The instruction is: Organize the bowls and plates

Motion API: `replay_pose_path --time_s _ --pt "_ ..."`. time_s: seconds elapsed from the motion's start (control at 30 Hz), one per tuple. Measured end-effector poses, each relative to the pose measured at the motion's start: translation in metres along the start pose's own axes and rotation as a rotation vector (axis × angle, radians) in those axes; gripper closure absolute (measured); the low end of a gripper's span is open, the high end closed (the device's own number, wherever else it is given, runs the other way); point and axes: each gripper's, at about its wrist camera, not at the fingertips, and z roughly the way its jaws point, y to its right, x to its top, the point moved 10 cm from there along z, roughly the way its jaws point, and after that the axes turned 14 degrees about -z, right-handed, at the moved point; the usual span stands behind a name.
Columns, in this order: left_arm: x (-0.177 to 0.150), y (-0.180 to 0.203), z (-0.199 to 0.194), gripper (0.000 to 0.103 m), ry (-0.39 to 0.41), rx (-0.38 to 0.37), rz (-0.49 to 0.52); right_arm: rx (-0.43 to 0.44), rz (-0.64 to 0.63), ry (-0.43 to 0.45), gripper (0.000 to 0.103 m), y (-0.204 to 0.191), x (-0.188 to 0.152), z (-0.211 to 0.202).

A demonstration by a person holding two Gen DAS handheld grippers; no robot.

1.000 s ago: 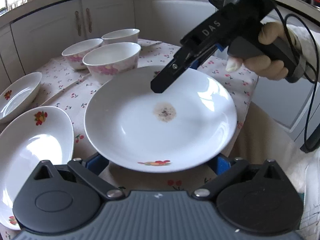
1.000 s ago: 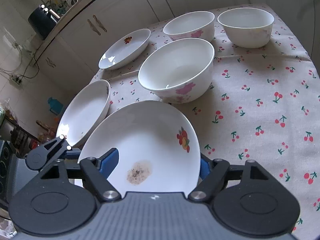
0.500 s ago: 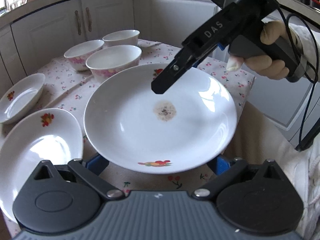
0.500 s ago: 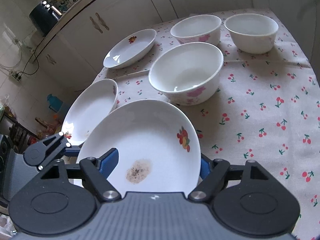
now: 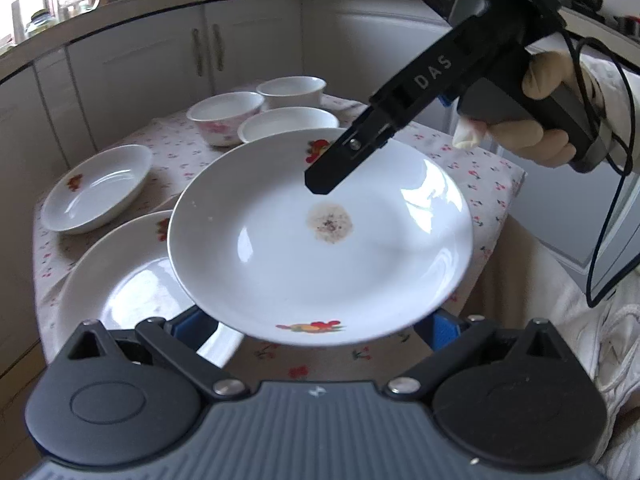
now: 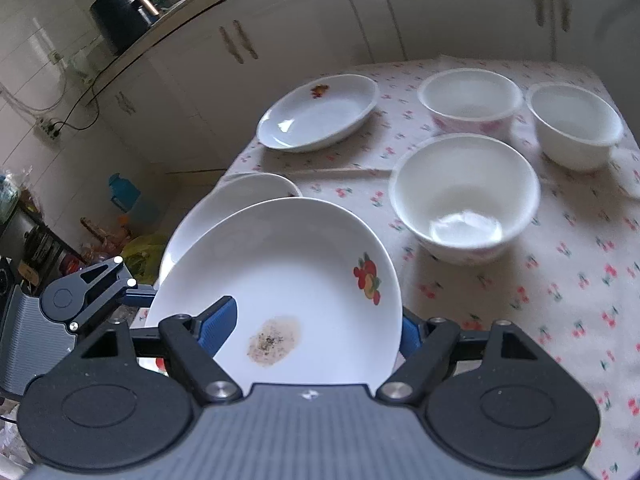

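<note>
A white plate (image 5: 320,236) with a brown stain and fruit prints is held in the air by both grippers, above and partly over a second white plate (image 5: 132,292) on the table. My left gripper (image 5: 316,324) is shut on its near rim. My right gripper (image 6: 312,340) is shut on the opposite rim and also shows in the left wrist view (image 5: 344,160). The same held plate (image 6: 288,292) fills the right wrist view, with the second plate (image 6: 236,200) behind it. A third plate (image 6: 320,110) and three bowls (image 6: 466,196) stand farther back.
The table has a cherry-print cloth (image 6: 560,280). White cabinets (image 5: 192,68) stand close behind it. The table's right edge (image 5: 516,184) drops off next to the person's gloved hand (image 5: 540,116). Floor clutter (image 6: 120,240) lies left of the table.
Both grippers have carried the stained plate up and to the left, so it now overlaps the second plate on the table. The bowls look farther away.
</note>
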Motion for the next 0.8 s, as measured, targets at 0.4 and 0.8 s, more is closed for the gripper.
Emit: replay_pose_path --time_s 0.4,0.8 --pt "0.001 -0.055 -0.022 0.001 0.012 0.056 -0.048 0.03 -0.064 -0.006 0.018 -0.034 0.044 0.034" --pt "-0.002 -0.104 -0.024 0.001 0.008 0.091 -0.095 0.051 -0.107 -0.029 0.018 -0.052 0.078 0.081"
